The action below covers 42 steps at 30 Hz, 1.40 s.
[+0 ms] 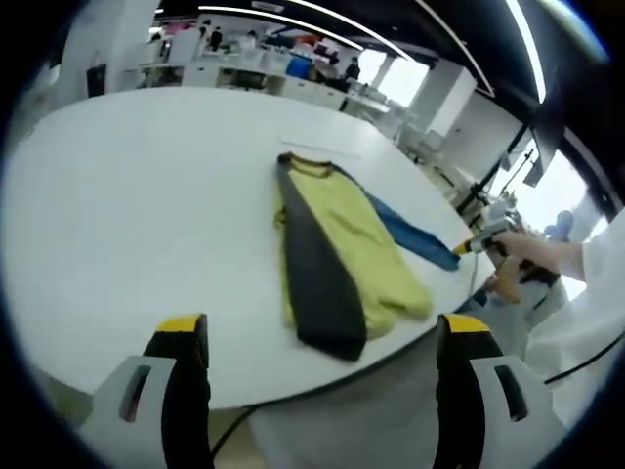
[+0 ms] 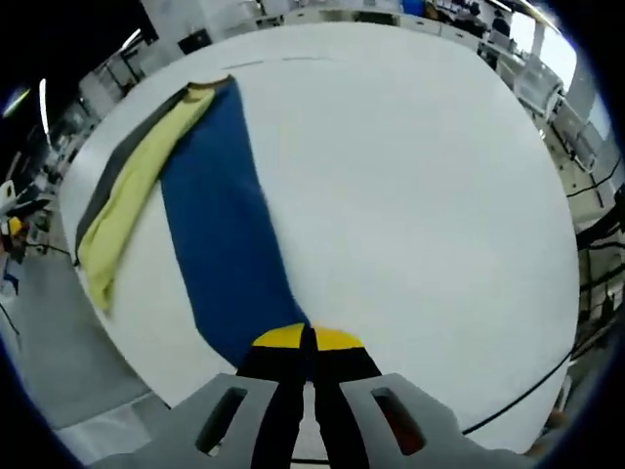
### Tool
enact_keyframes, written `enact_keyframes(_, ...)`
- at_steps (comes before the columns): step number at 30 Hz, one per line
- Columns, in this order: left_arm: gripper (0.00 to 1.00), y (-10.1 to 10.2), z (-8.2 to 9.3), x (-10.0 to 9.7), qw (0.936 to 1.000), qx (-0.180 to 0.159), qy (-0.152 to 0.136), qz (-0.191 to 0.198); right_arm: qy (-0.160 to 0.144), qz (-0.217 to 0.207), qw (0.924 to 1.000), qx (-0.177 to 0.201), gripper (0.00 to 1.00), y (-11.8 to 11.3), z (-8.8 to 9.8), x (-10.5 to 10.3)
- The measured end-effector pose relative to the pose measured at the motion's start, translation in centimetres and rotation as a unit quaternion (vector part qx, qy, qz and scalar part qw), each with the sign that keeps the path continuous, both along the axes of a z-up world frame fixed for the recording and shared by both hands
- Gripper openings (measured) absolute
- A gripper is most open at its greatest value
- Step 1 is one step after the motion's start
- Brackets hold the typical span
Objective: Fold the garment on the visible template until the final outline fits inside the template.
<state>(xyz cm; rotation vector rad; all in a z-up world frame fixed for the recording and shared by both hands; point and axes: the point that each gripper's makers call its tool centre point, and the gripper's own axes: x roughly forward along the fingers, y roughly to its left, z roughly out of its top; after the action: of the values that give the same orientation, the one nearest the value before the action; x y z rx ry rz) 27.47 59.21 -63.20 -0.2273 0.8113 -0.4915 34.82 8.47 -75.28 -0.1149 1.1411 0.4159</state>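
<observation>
At the near edge of the round white table, right gripper pinched tight on the corner of the garment's blue cloth panel, yellow tips pressed together with the fabric between them. Ran straight away from that claw, the long blue strip, up toward the collar end. Lay just beside it the yellow part, then a dark grey strip on the far side.

In the left gripper view, left gripper hung wide apart above the table edge, holding nothing. Lay ahead of it the yellow, grey and blue folded garment, long way pointing away from the claw, near end closest. Could not make out any template lines on the table. Probably nearer for the next fold: the right claw, already gripping the blue side, ready to bring it over the yellow.
</observation>
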Motion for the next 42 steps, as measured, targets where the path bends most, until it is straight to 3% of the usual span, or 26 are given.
enact_keyframes(17,0.94,-0.6,-0.9,0.6,0.9999,0.005,0.015,0.006,-0.005,-0.036,0.9993,-0.012,0.02,-3.7,-0.4,3.2)
enact_keyframes(29,0.94,-0.8,-1.3,1.4,0.9997,0.009,0.023,0.007,0.000,-0.048,0.9987,-0.020,0.02,-8.0,-3.1,6.8)
enact_keyframes(42,0.94,-1.1,-1.3,2.5,0.9996,0.014,0.025,0.002,-0.007,-0.064,0.9974,-0.031,0.02,-8.5,-2.0,7.6)
